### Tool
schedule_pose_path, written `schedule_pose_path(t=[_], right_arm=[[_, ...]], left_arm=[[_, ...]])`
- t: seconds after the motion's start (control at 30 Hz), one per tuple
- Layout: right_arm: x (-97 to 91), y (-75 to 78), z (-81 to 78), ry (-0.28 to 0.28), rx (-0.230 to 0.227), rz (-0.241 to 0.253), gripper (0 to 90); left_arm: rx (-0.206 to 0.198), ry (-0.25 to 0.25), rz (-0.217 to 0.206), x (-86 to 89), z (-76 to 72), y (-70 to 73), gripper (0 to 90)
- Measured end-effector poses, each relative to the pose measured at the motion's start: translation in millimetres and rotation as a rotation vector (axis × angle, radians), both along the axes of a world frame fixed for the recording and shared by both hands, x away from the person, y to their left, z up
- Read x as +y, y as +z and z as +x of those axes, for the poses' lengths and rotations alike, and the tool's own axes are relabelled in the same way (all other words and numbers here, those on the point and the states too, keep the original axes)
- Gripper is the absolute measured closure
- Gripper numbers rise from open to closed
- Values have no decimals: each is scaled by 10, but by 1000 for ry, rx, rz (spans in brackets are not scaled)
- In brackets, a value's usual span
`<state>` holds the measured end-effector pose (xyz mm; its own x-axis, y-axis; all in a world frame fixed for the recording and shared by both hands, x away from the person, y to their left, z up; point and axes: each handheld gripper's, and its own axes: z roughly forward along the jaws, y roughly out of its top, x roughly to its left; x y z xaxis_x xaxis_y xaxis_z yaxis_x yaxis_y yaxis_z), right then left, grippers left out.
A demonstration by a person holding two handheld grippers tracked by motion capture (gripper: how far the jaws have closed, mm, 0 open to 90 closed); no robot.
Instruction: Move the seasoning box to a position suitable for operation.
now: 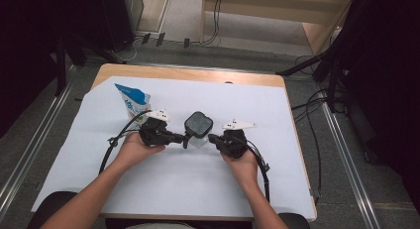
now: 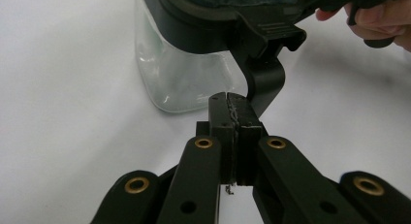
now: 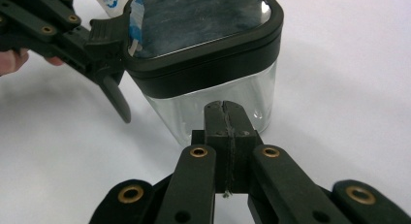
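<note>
A clear square jar with a black lid stands mid-table on the white sheet. My left gripper points at it from the left, my right gripper from the right. In the left gripper view the jaws are shut with nothing between them, just in front of the lid's hanging black latch and the glass wall. In the right gripper view the shut jaws stand close to the jar's glass side, under the lid. The latch hangs at the left gripper's tip.
A blue and white pouch stands upright at the back left of the sheet, behind the left hand. The wooden table edge runs along the far side. Cables trail from both grippers toward the near edge.
</note>
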<state>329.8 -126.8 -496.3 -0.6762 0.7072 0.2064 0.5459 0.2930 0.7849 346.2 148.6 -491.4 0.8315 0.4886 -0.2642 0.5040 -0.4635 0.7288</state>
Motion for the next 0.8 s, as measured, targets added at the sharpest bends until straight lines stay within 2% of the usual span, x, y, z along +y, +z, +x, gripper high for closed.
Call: schedule_pose_path(t=[0.17,0.37,0.43,0.47,0.57,0.8], right_arm=[[11,6,42,-8,-5,9,900],[27,12,108,-24,7,17,900],[33,10,129,-19,-4,15,900],[39,10,133,-21,-4,19,900],[56,10,156,-19,-12,15,900],[71,28,193,-22,-23,9,900]], left_arm=[[15,-3,-28,-19,-36,19,900],[11,16,-17,-102,-112,38,900],[4,18,-14,-131,-142,38,900],[10,25,-26,-143,-156,31,900],[-3,32,-18,-188,-191,36,900],[-3,24,-21,-270,-214,39,900]])
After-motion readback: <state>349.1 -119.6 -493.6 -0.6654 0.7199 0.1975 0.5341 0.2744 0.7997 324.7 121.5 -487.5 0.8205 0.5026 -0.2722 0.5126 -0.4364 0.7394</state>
